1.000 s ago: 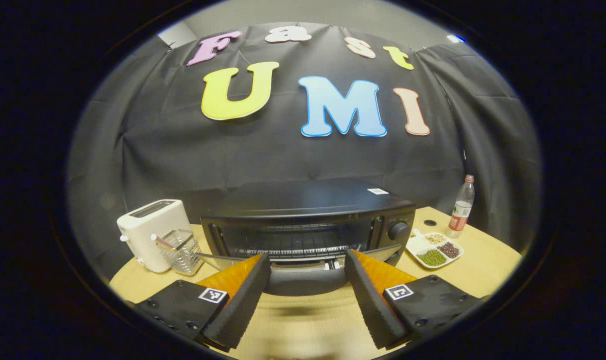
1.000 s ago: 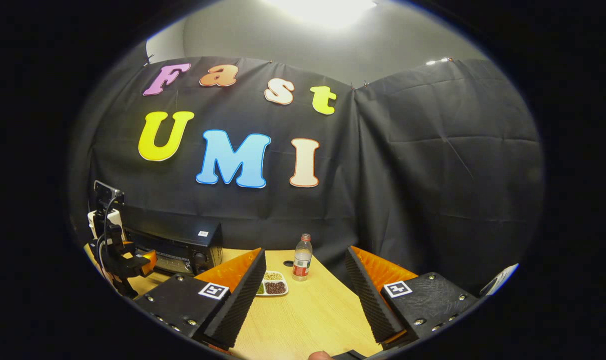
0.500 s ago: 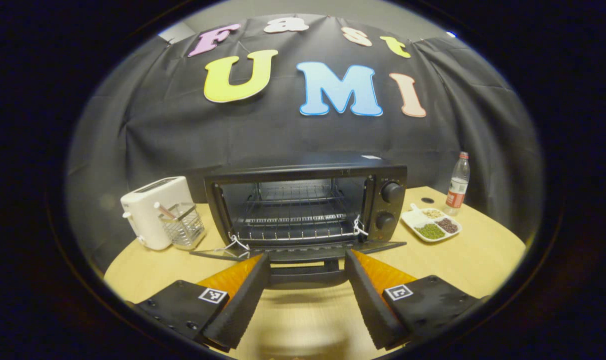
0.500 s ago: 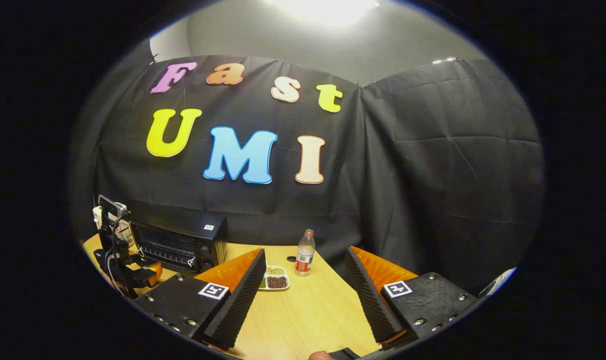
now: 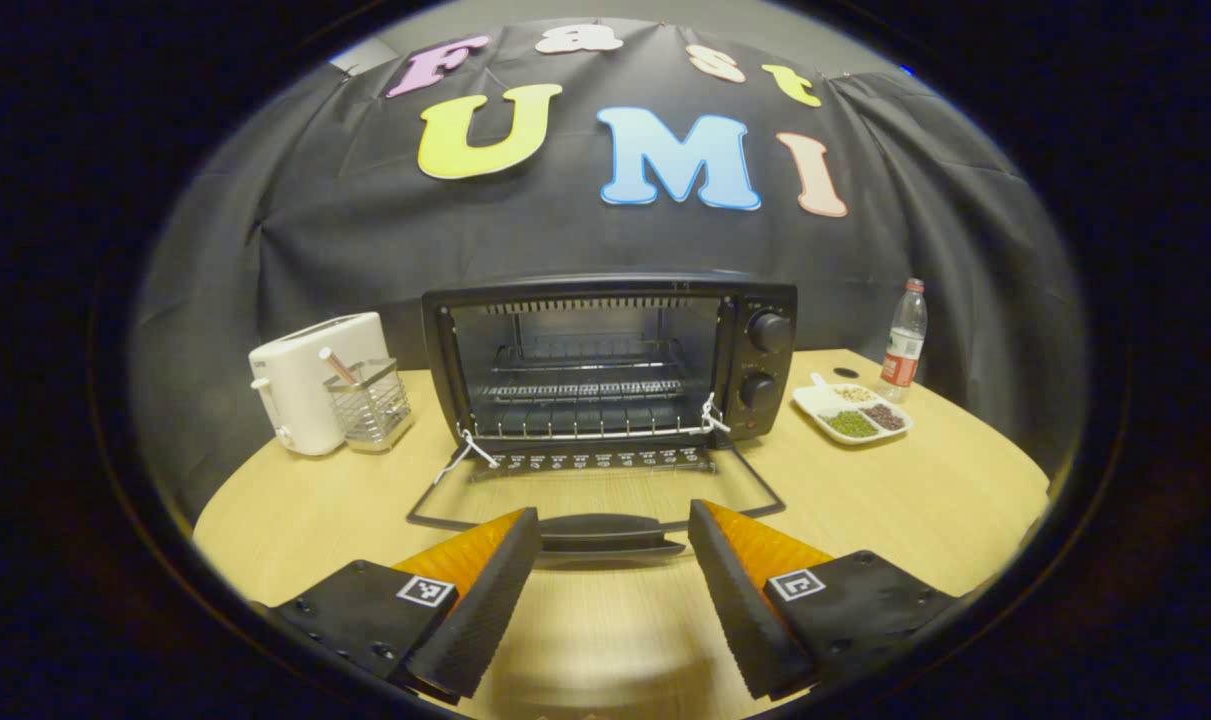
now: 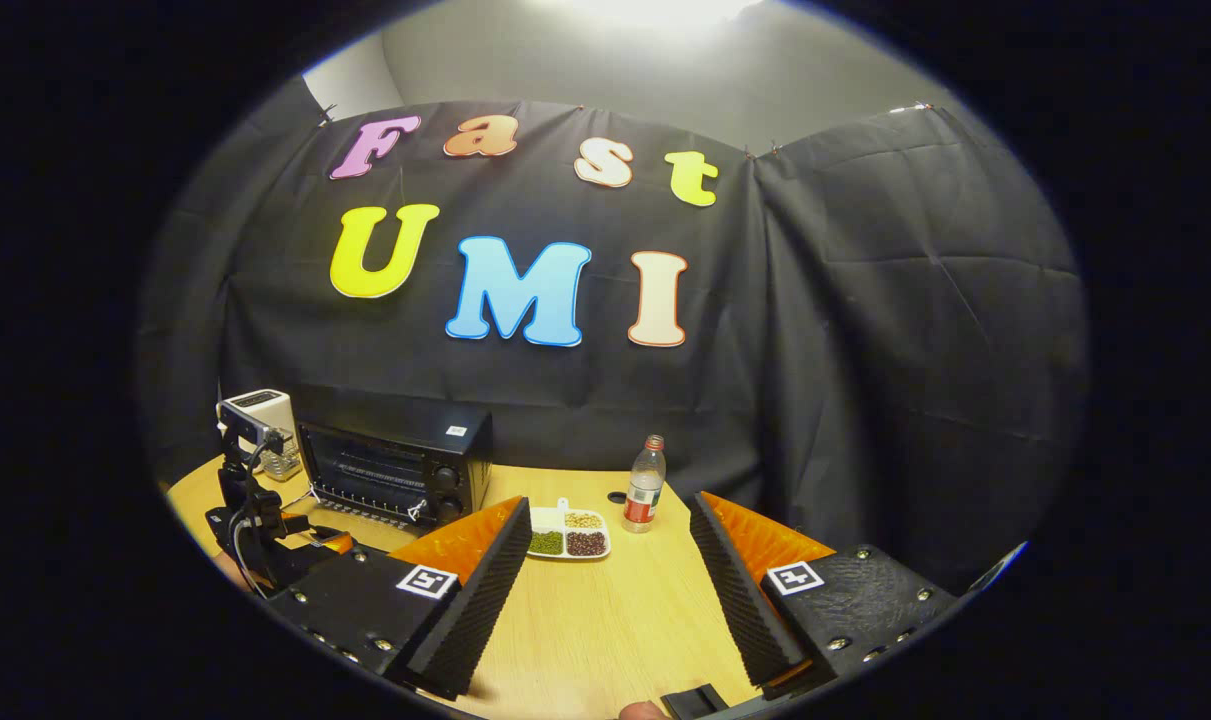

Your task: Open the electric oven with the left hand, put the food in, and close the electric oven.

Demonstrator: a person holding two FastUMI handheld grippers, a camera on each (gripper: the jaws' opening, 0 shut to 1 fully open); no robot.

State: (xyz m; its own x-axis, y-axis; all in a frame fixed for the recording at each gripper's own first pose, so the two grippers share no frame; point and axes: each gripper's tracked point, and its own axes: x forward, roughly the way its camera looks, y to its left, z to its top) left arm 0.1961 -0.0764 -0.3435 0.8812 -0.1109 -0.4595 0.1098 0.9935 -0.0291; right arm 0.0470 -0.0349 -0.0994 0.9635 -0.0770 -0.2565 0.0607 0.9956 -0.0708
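Observation:
The black electric oven [image 5: 765,300] stands at the back of the wooden table with its glass door [image 5: 595,488] folded down flat, wire racks showing inside. The door's handle [image 5: 610,533] lies across the gap between my left gripper's [image 5: 613,512] fingers, which stand wide open around its ends. A white divided plate of green, dark and pale beans [image 5: 850,412] sits right of the oven. My right gripper [image 6: 610,500] hovers open over the table, holding nothing, with the plate [image 6: 568,543] just beyond its left finger. Farther left in that view are the oven [image 6: 395,460] and the left gripper [image 6: 265,530].
A white toaster [image 5: 305,395] and a wire basket [image 5: 368,403] stand left of the oven. A plastic bottle [image 5: 900,340] stands behind the plate, near the cloth wall. A fingertip shows at the bottom edge of the right gripper view.
The oven door swung from half open down to flat as my left gripper drew back and down with the handle between its fingers. The right gripper turned slightly towards the oven.

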